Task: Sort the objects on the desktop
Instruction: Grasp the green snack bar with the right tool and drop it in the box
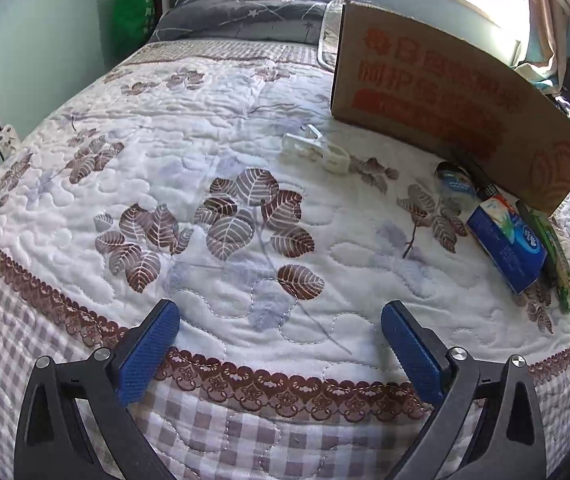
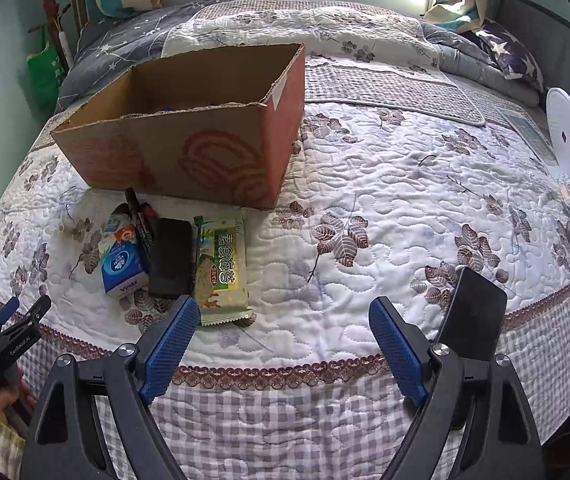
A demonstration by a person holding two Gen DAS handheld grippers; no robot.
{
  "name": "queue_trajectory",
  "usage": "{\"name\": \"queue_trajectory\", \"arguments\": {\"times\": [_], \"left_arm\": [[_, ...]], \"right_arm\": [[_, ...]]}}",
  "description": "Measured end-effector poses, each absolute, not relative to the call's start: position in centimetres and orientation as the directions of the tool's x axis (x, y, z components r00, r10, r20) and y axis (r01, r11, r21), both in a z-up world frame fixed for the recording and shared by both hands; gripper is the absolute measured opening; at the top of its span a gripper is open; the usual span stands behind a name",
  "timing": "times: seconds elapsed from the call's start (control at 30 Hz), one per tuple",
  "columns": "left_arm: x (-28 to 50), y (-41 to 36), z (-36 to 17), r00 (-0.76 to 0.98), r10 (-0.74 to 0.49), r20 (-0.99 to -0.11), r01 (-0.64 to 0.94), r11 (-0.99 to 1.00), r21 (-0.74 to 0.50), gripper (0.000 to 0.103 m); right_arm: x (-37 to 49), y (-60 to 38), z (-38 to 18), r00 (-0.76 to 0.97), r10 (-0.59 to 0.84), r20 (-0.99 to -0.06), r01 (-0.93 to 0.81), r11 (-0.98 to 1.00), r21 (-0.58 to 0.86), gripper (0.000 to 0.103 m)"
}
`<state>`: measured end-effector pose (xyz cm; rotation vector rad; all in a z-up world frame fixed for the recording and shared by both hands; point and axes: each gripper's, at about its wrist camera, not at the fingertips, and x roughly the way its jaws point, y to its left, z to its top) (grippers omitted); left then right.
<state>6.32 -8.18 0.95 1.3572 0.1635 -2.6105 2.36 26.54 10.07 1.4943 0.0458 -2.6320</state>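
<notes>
Jaws of both grippers, left (image 1: 279, 322) and right (image 2: 285, 320), stand wide, empty, over the quilt (image 2: 365, 216).

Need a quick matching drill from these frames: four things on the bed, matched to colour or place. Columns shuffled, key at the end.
Things:
1. tissue pack
2. snack packet
3. cardboard box
4. clip

Descriptions:
A. white, lying apart on the quilt, left of the box
B. blue, leftmost in the row
C. open-topped, behind the row
D. pale green, rightmost in the row

Pairs: 1-B, 2-D, 3-C, 4-A
</notes>
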Motion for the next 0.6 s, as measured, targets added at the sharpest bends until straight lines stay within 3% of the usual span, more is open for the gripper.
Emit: {"name": "queue_trajectory", "arguments": {"times": [0.03, 0.07, 0.1, 0.13, 0.17, 0.2, 0.23, 0.3, 0.4, 0.5, 0.6], "left_arm": [[6.2, -8.1, 0.9, -0.563, -0.127, -0.817, 0.222, -0.975, -0.002, 0.007], [6.2, -8.0, 0.9, -0.563, -0.130, -0.816, 0.221, -0.975, 0.003, 0.023], [6.2, -7.9, 0.9, -0.560, -0.135, -0.818, 0.221, -0.975, 0.010, 0.046], [6.2, -7.9, 0.9, -0.560, -0.137, -0.817, 0.221, -0.975, 0.012, 0.059], [6.3, -7.9, 0.8, -0.561, -0.134, -0.817, 0.221, -0.975, 0.008, 0.059], [6.4, -7.9, 0.8, -0.560, -0.133, -0.818, 0.221, -0.975, 0.007, 0.082], [6.4, -7.8, 0.7, -0.559, -0.135, -0.818, 0.221, -0.975, 0.010, 0.085], [6.4, -7.8, 0.6, -0.556, -0.141, -0.819, 0.221, -0.975, 0.018, 0.101], [6.3, -7.9, 0.5, -0.556, -0.141, -0.819, 0.221, -0.975, 0.018, 0.103], [6.2, -7.8, 0.5, -0.556, -0.143, -0.819, 0.221, -0.975, 0.020, 0.103], [6.2, -7.8, 0.5, -0.554, -0.146, -0.820, 0.221, -0.975, 0.024, 0.103]], "right_arm": [[2.1, 26.3, 9.5, -0.504, -0.084, -0.860, 0.119, -0.993, 0.027, 0.088], [1.7, 26.2, 9.0, -0.497, -0.087, -0.863, 0.117, -0.993, 0.033, 0.088], [1.2, 26.1, 8.3, -0.489, -0.098, -0.867, 0.113, -0.992, 0.048, 0.088], [0.7, 25.9, 7.6, -0.479, -0.109, -0.871, 0.108, -0.992, 0.065, 0.088], [0.1, 25.7, 6.9, -0.471, -0.109, -0.875, 0.101, -0.992, 0.069, 0.088], [-0.4, 25.3, 6.3, -0.465, -0.105, -0.879, 0.100, -0.993, 0.065, 0.088], [-1.0, 24.8, 5.6, -0.458, -0.099, -0.883, 0.111, -0.992, 0.054, 0.088], [-2.0, 23.6, 4.4, -0.450, -0.072, -0.890, 0.144, -0.990, 0.008, 0.087], [-3.3, 22.0, 2.9, -0.432, -0.042, -0.901, 0.180, -0.983, -0.041, 0.083], [-4.7, 21.6, 2.3, -0.424, -0.081, -0.902, 0.156, -0.988, 0.016, 0.082], [-5.6, 20.4, 1.4, -0.363, -0.096, -0.927, 0.164, -0.986, 0.038, 0.072]]}}
